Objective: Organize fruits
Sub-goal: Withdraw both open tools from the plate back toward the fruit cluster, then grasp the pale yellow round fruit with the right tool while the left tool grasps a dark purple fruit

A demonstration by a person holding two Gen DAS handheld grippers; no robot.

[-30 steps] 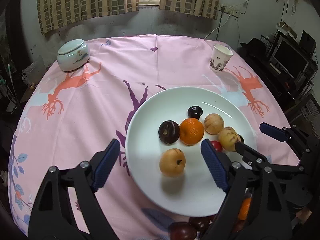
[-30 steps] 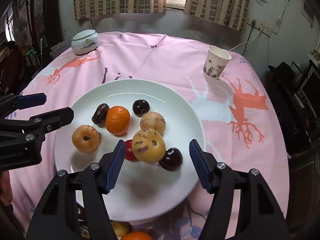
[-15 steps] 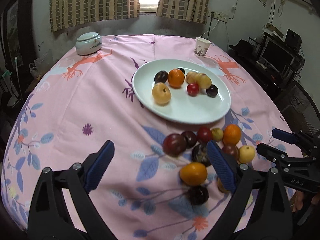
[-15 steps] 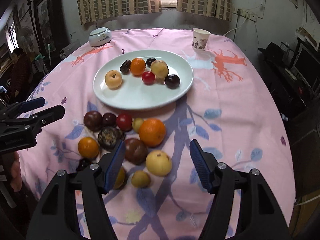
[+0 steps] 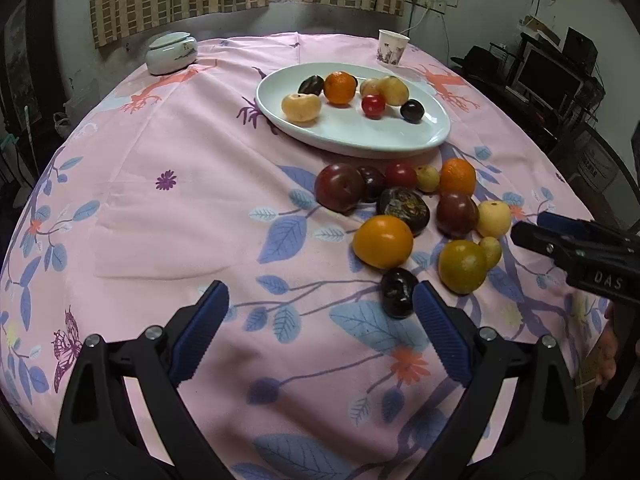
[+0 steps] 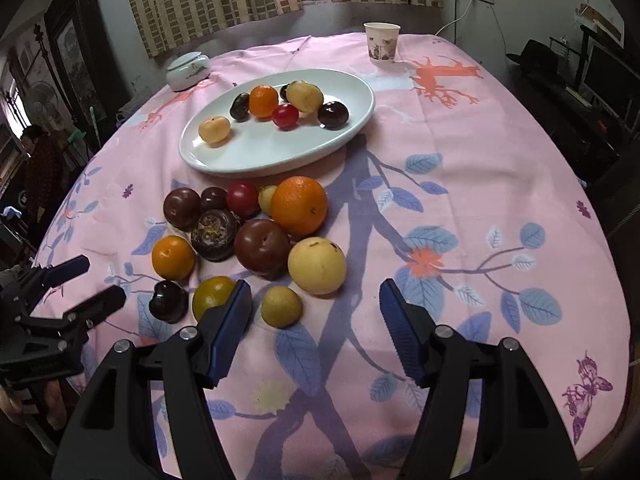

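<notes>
1. Two grippers hover with jaws apart, empty: left gripper (image 5: pixel 320 332) beside a dark plum (image 5: pixel 397 293), right gripper (image 6: pixel 316 330) near a small yellow fruit (image 6: pixel 281 306).
2. Loose fruit pile (image 6: pixel 260 236) lies mid-table; bare pink tablecloth (image 5: pixel 160 200) stretches left.
3. White plate (image 6: pixel 256 160) beyond holds seven fruits.
4. Paper cup (image 6: pixel 381 44) and lidded jar (image 5: pixel 171 53) stand near the far edge.

My right tool (image 5: pixel 532 228) runs off the left view's edge, its opening unreadable there. On the plate (image 6: pixel 224 160), a dark fruit (image 6: pixel 285 91) sits mostly hidden behind the orange (image 6: pixel 263 101).
</notes>
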